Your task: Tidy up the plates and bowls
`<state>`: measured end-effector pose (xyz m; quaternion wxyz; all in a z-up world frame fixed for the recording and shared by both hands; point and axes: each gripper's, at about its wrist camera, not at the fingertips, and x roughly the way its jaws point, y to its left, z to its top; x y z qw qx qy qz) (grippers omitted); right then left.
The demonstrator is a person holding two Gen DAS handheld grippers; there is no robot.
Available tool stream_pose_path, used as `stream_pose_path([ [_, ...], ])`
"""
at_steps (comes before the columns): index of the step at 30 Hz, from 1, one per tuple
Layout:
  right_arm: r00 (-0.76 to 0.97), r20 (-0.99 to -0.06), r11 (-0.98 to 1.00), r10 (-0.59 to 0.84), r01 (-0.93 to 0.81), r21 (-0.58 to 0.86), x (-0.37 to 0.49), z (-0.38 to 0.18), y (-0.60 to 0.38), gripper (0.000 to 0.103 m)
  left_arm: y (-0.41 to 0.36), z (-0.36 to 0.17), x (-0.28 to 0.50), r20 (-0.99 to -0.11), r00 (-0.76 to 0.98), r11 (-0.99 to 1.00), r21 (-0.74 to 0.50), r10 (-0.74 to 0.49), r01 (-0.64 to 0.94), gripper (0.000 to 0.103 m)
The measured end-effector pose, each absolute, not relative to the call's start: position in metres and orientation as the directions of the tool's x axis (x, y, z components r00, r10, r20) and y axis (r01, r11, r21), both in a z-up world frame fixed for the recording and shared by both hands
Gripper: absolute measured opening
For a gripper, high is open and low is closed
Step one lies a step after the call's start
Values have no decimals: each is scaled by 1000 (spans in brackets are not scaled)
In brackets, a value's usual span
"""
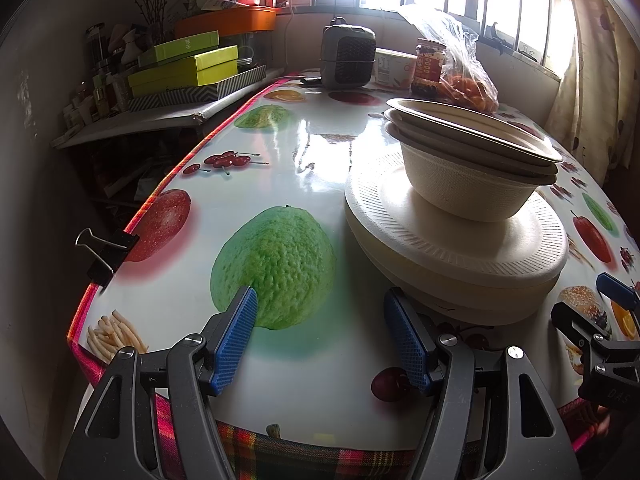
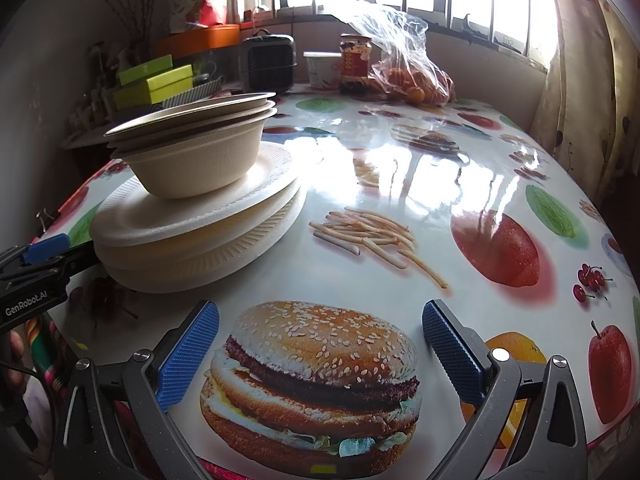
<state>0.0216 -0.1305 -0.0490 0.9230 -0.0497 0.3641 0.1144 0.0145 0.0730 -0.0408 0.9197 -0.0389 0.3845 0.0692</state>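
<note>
Bowls (image 1: 472,160), 3 nested, sat upright on top of a stack of white plates (image 1: 456,248) on the table (image 1: 312,152), which was covered in a glossy food-print cloth. Same stack showed in the right wrist view: bowls (image 2: 196,148) on plates (image 2: 200,232), at the table's near-left part. Top bowl rim was slightly tilted against the ones under it. Plate count was hard to tell, several, edges not fully aligned.

Left gripper (image 1: 322,340) hovered low over the near table edge, fingers spread wide, nothing between them. Its right finger was just beside the plate stack's near rim; contact could not be told. Printed green fruit lay under its left finger.

Right gripper (image 2: 320,352) also had fingers wide apart and empty, over the printed burger, well apart from the stack. Left gripper (image 2: 36,264) showed at the left edge of the right view, near the plates.

Far end of table: small grey heater (image 1: 348,56), jar (image 1: 430,66) with red label, white tub (image 1: 394,66), plastic bag of oranges (image 1: 464,76). Binder clip (image 1: 104,248) pinned the cloth at the left table edge. Green boxes (image 1: 184,68) were stacked on a side shelf.
</note>
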Motion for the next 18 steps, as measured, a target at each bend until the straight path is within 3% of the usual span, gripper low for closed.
stream_pose_path([
  [18,710,-682,969,175,-247,-9,21,-49,-130,102,74,-40,15,-716,691,988,-18,97,-157,67],
])
